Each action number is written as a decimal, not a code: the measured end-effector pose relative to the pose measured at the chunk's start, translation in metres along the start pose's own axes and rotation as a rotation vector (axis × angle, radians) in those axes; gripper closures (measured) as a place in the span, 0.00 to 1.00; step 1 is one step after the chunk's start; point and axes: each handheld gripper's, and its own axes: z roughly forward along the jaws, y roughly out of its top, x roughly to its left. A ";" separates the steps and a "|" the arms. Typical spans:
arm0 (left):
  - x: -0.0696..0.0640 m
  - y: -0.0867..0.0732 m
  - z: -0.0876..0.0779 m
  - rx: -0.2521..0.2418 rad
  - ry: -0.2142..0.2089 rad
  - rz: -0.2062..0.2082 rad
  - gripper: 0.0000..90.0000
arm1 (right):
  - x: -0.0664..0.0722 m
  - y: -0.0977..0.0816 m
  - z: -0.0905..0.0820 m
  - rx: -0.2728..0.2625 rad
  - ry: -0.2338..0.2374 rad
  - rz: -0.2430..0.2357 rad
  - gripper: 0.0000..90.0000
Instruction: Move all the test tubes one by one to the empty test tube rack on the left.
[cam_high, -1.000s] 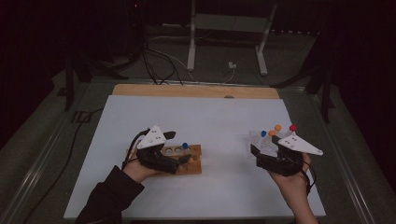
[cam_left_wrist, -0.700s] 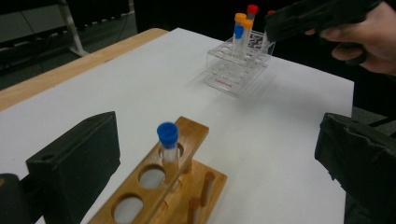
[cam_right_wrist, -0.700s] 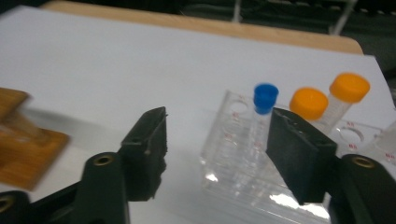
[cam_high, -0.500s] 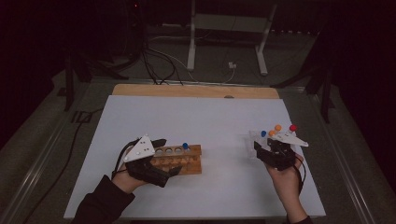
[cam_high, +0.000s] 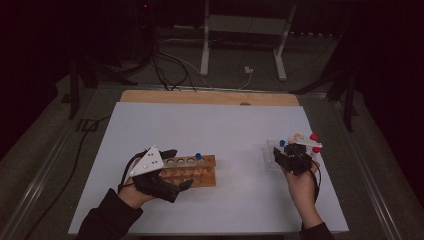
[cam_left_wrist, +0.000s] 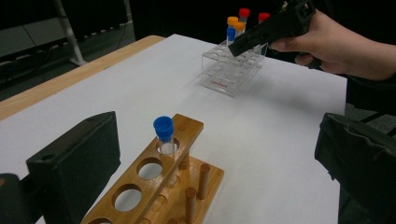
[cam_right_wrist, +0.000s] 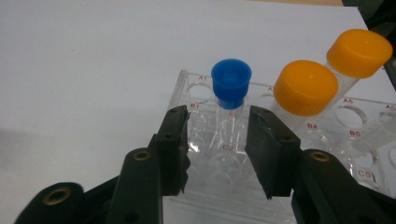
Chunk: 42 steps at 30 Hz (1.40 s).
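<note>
A clear plastic rack (cam_right_wrist: 186, 77) holds a blue-capped tube (cam_right_wrist: 230, 84) and two orange-capped tubes (cam_right_wrist: 306, 86). My right gripper (cam_right_wrist: 219, 149) points down at it; its jaws have just been closing and stand either side of the blue-capped tube, with small gaps left. From above, that gripper (cam_high: 287, 155) hangs over the clear rack (cam_high: 270, 152). My left gripper (cam_left_wrist: 215, 154) is open wide, its jaws flanking a wooden rack (cam_left_wrist: 190, 125) that carries one blue-capped tube (cam_left_wrist: 163, 129). The high view shows it (cam_high: 179, 169) at the wooden rack's (cam_high: 200, 172) left end.
Red-capped tubes (cam_high: 313, 136) stand at the far side of the clear rack. The white table top (cam_high: 210, 125) stretches bare behind both racks, with a wooden strip (cam_high: 210, 97) along its far edge. Cables and a metal stand lie on the floor beyond.
The right gripper has moved forward, left and down onto the clear rack. The left gripper slid left along the wooden rack, then stayed still.
</note>
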 end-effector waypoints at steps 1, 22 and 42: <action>0.000 0.000 0.000 0.000 -0.001 -0.001 0.01 | 0.000 0.000 0.001 -0.002 -0.004 0.001 0.65; 0.001 -0.001 0.001 0.009 -0.011 -0.001 0.01 | 0.004 0.003 0.005 -0.021 -0.071 -0.051 0.85; -0.003 0.005 0.003 0.025 -0.039 0.002 0.01 | 0.020 0.012 -0.031 -0.175 -0.120 -0.159 0.85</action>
